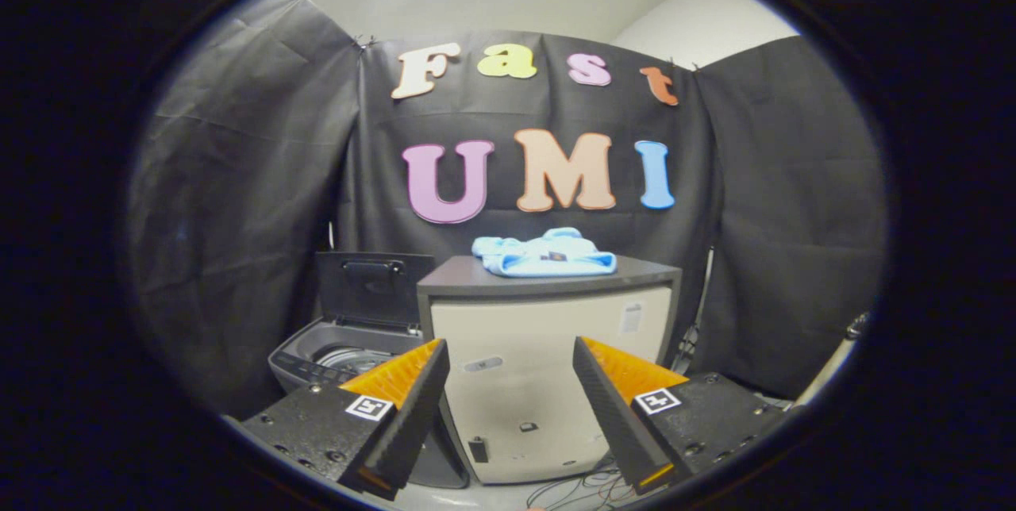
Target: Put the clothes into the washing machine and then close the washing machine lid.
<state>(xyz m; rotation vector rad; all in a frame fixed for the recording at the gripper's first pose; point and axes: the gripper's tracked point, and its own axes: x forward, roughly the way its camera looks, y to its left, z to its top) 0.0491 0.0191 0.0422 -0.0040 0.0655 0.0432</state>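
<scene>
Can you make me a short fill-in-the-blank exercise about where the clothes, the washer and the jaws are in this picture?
1. The folded light blue clothes lie on top of the ____.
2. The dark grey top-loading washing machine has its lid standing ____.
3. The gripper has its jaws ____, holding nothing.
4. The washing machine stands to the ____ of the cabinet.

Missing words: cabinet; open; open; left
</scene>
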